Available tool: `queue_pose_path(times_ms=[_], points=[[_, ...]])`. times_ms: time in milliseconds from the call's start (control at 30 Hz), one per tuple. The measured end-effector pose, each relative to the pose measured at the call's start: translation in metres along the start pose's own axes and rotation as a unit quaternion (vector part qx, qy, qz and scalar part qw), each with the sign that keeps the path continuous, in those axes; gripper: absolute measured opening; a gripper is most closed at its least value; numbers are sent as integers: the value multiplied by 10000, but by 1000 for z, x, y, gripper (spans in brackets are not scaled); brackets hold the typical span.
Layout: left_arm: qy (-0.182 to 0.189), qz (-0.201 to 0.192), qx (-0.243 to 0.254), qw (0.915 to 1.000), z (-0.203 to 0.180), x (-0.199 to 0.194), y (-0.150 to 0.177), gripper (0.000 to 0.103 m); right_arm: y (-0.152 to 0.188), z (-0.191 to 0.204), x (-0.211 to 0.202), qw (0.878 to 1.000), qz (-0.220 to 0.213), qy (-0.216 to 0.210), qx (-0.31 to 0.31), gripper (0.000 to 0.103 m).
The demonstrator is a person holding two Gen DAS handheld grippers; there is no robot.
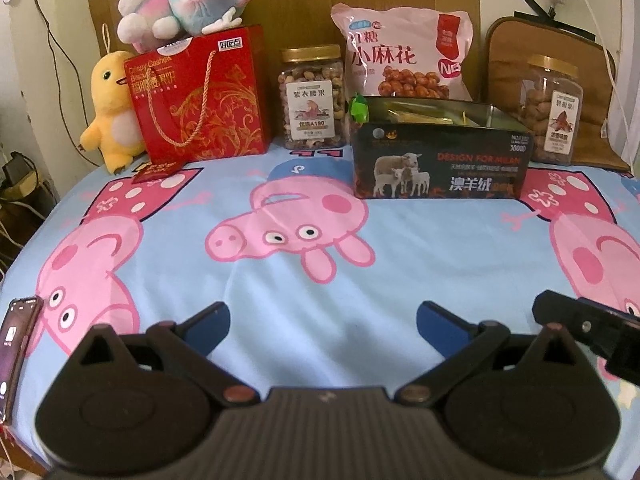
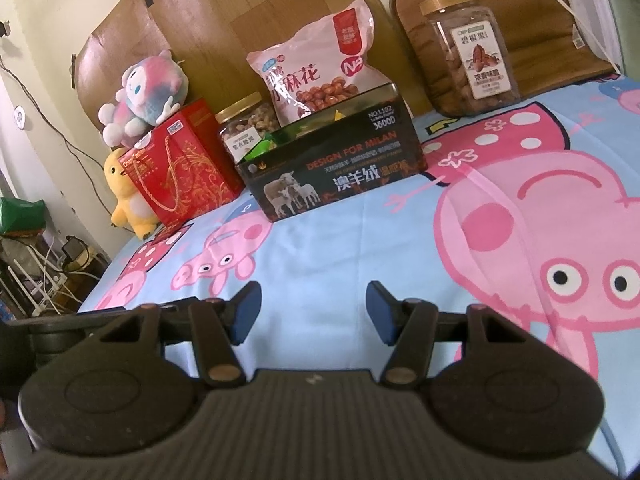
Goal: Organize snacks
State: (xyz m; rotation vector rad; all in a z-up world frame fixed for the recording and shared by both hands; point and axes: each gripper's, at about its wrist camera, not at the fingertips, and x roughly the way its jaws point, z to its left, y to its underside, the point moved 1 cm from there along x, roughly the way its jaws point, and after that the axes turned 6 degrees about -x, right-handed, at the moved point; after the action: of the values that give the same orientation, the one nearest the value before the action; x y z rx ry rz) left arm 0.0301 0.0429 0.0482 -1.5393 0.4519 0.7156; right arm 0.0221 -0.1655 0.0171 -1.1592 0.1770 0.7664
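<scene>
Your snacks line the far edge of the bed: the open black box (image 1: 440, 160) right of centre, the pink snack bag (image 1: 404, 56) behind it, a nut jar (image 1: 313, 98) to its left, another jar (image 1: 554, 108) far right. Both your left gripper (image 1: 323, 320) and right gripper (image 2: 314, 310) hover open and empty over the sheet (image 1: 320, 248).

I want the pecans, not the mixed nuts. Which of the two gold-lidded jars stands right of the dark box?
The pecan jar, standing alone by the brown cushion; the other jar sits between red gift bag and pink pouch.
</scene>
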Motion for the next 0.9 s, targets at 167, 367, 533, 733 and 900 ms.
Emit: queue_pose_path(times_ms=[167, 367, 533, 733, 900], points=[[63, 43, -47, 10000, 1, 0, 1, 103, 0, 0, 0, 10000, -12, 19, 1, 61], [49, 44, -45, 10000, 1, 0, 1, 103, 0, 1, -1, 10000, -32, 43, -55, 61], [153, 144, -54, 9998, 1, 1, 2, 103, 0, 3, -1, 9998, -77, 90, -157, 61], [194, 207, -49, 9996, 1, 2, 4, 103, 0, 3, 2, 9998, -37, 100, -147, 61], [175, 247, -28, 9995, 0, 3, 3, 103, 0, 3, 2, 9998, -31, 99, -151, 61]])
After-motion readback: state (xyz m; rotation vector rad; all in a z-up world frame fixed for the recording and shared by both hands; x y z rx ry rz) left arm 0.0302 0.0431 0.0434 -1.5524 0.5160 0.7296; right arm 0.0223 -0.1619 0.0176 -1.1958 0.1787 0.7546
